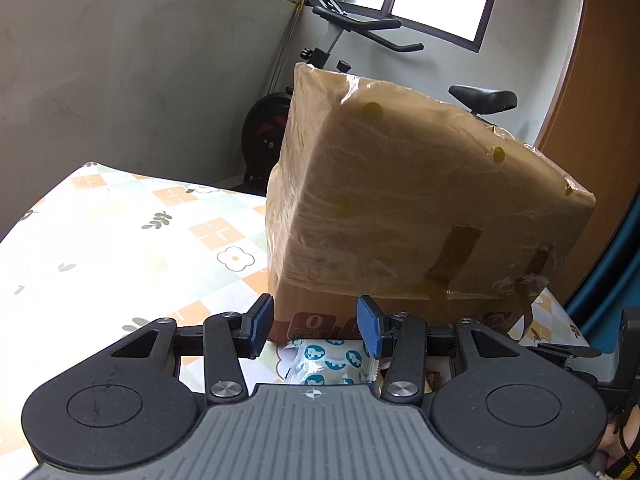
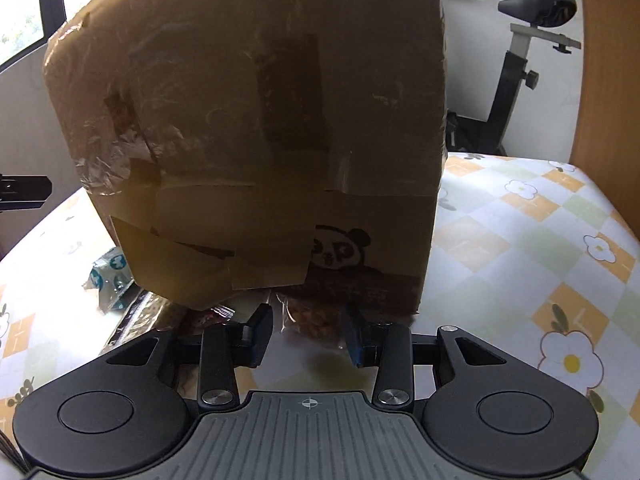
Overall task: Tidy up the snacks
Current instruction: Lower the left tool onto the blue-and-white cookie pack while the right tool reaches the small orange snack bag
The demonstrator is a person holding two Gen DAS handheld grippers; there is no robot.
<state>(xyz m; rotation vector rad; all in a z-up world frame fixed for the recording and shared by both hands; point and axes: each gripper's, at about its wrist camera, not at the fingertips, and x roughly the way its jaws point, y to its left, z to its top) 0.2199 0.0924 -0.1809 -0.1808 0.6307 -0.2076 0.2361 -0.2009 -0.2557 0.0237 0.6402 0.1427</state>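
Note:
A tall cardboard box [image 1: 420, 208] patched with brown tape stands on the flowered tablecloth [image 1: 120, 240]. Snack packets lie at its foot. In the left wrist view a white packet with blue prints [image 1: 324, 364] lies just under and beyond my left gripper [image 1: 316, 330], which is open with nothing between its blue pads. In the right wrist view the same box [image 2: 260, 120] fills the frame. A clear packet of brown snacks [image 2: 314, 322] lies between the fingers of my right gripper [image 2: 308, 338], which is open. The white-and-blue packet [image 2: 112, 276] and a dark packet [image 2: 140, 316] lie to the left.
An exercise bike [image 1: 360, 40] stands behind the table by a grey wall and a window. A wooden panel [image 2: 608, 80] rises at the right. Bare tablecloth [image 2: 520, 240] stretches right of the box. The table's edge runs along the far left in the left wrist view.

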